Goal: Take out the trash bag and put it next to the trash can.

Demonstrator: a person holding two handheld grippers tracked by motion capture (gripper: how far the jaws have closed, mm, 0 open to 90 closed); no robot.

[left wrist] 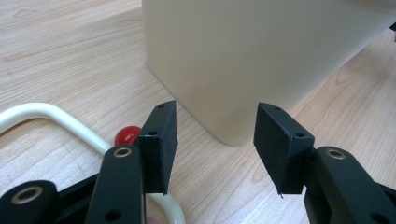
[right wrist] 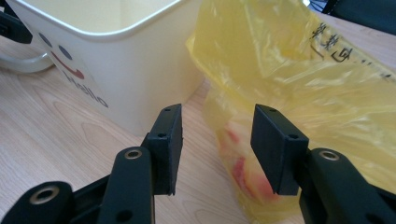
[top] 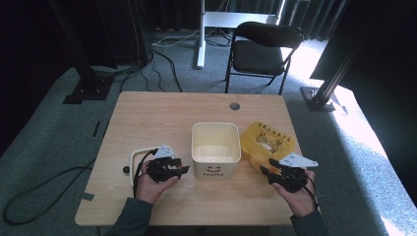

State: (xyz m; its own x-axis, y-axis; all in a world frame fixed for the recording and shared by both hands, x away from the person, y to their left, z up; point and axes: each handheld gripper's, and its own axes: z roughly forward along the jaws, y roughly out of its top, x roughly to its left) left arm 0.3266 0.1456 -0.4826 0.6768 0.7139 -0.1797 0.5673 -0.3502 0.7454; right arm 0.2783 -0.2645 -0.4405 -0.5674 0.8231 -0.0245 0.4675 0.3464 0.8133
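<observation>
Seen from the high view, a wooden table (top: 147,113) is laid out with a cream square bin (top: 216,149) at its middle, printed with a smiley face and "Hello" on its near wall. A yellow plastic bag (top: 268,140) is set just beside the bin on the right, touching or nearly touching it. A white handle (top: 137,160) lies flat on the wood to the left of the bin. The left gripper (top: 183,167) is held low just left of the bin, and the right gripper (top: 265,170) is held at the near edge of the bag. A black chair (top: 263,51) is placed beyond the table.

From the left gripper view, the left gripper (left wrist: 215,128) is seen with its jaws apart and nothing between them; a corner of the bin (left wrist: 243,60) is faced close ahead. The white handle (left wrist: 70,123) is passed under the left jaw, with a small red ball (left wrist: 127,135) beside it.

From the right gripper view, the right gripper (right wrist: 217,135) is held parted and empty-jawed, pointed at the gap where the bin (right wrist: 126,79) and the yellow bag (right wrist: 299,79) meet. Reddish contents are glimpsed through the bag's film, though what they are cannot be told.
</observation>
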